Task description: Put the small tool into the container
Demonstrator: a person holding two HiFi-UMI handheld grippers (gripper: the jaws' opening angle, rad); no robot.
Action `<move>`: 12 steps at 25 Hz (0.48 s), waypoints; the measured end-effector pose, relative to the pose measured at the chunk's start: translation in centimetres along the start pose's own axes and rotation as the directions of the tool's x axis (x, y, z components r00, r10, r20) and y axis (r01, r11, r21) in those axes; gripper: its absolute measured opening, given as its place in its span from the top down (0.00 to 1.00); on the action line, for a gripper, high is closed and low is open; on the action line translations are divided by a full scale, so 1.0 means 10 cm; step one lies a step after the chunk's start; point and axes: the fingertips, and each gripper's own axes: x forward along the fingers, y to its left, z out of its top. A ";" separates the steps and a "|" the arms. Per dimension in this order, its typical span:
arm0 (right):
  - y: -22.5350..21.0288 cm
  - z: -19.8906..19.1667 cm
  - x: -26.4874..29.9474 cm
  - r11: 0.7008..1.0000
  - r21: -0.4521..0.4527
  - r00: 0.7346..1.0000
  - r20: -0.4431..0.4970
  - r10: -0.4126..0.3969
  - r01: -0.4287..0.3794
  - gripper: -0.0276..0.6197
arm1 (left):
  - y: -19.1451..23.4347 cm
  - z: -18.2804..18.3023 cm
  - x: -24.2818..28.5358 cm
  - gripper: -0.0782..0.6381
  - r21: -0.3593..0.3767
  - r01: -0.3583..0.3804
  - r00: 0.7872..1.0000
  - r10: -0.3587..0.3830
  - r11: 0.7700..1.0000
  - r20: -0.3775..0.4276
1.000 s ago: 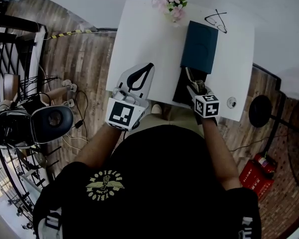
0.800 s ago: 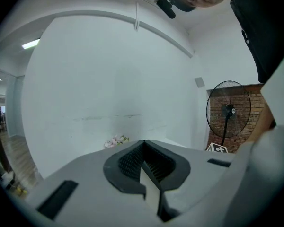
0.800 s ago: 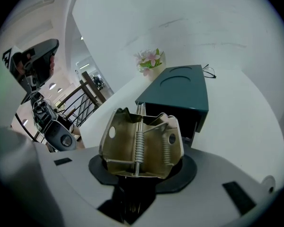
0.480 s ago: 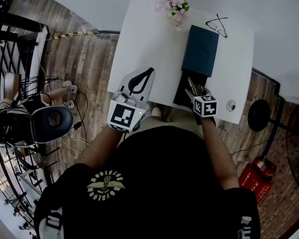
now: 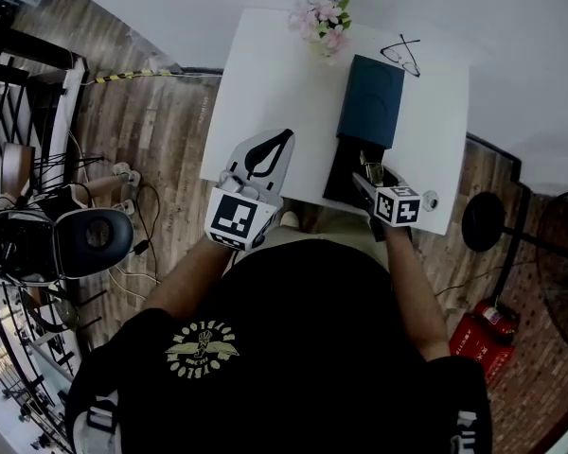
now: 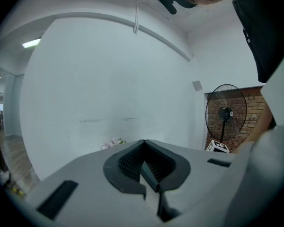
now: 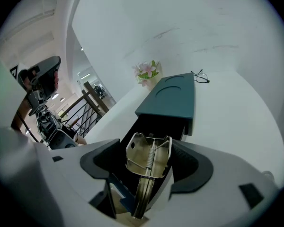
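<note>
A white counter (image 5: 265, 83) carries a dark teal rectangular box (image 5: 371, 102) lying toward its 3 o'clock side. The box's black inner tray (image 5: 343, 173) is slid out at its 6 o'clock end, toward the person.

The right gripper (image 5: 367, 170) points down over that open tray at the counter's 5 o'clock corner. Its fingers have just been opening and now stand wide apart. The small silver metal tool with a coiled spring (image 7: 149, 157) sits between them above the tray. There is a clear gap on its left side, and the fingers do not clamp it.

The left gripper (image 5: 284, 138) is at the counter's 7 o'clock edge. Its fingers are together at the tips with nothing between them.

A bunch of pink flowers (image 5: 320, 17) stands at 12 o'clock. A pair of thin black-framed glasses (image 5: 402, 53) lies at 1 o'clock, just past the box's far end.
</note>
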 end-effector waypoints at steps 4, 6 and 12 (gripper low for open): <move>0.03 0.02 -0.11 0.999 0.029 1.000 0.019 0.017 -0.018 0.48 | -0.03 0.01 -0.01 0.88 -0.005 0.016 1.000 -0.016 1.000 0.002; 0.05 0.03 -0.16 0.999 0.040 0.999 0.026 0.026 -0.027 0.48 | -0.05 0.02 -0.02 0.88 -0.006 0.023 1.000 -0.023 1.000 0.006; -0.03 0.09 -0.36 0.996 0.081 0.998 0.058 0.019 -0.024 0.48 | -0.04 0.06 -0.03 0.88 0.002 0.025 0.999 -0.025 1.000 0.021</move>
